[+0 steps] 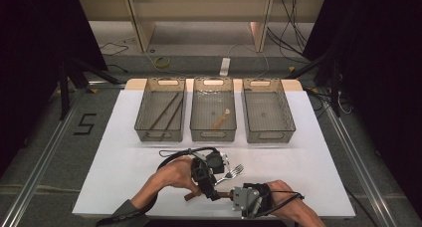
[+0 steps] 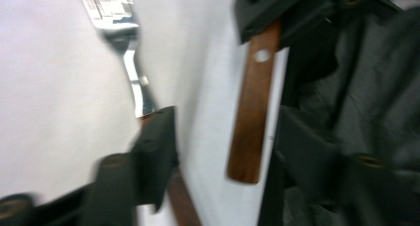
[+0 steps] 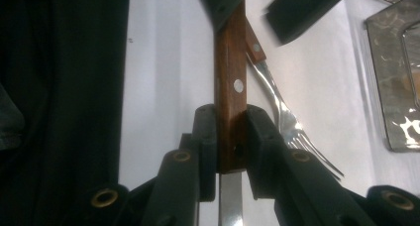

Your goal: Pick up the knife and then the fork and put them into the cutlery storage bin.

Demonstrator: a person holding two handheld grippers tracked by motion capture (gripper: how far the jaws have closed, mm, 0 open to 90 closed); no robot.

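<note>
White table (image 1: pixel 124 137), grey floor, black curtains; three wire baskets (image 1: pixel 160 116). Right gripper (image 3: pixel 232 132) clamps a wooden knife handle (image 3: pixel 231 87); left gripper (image 2: pixel 218 132) jaws spread, fork (image 2: pixel 130 62) between them.

Grey carpeted floor (image 1: pixel 45 137), black curtains (image 1: pixel 30 33), wooden shelving (image 1: pixel 199 13) behind.

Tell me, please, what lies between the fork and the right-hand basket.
Nothing lies there: in the high view, the white table is bare between the fork and the right-hand basket.
</note>
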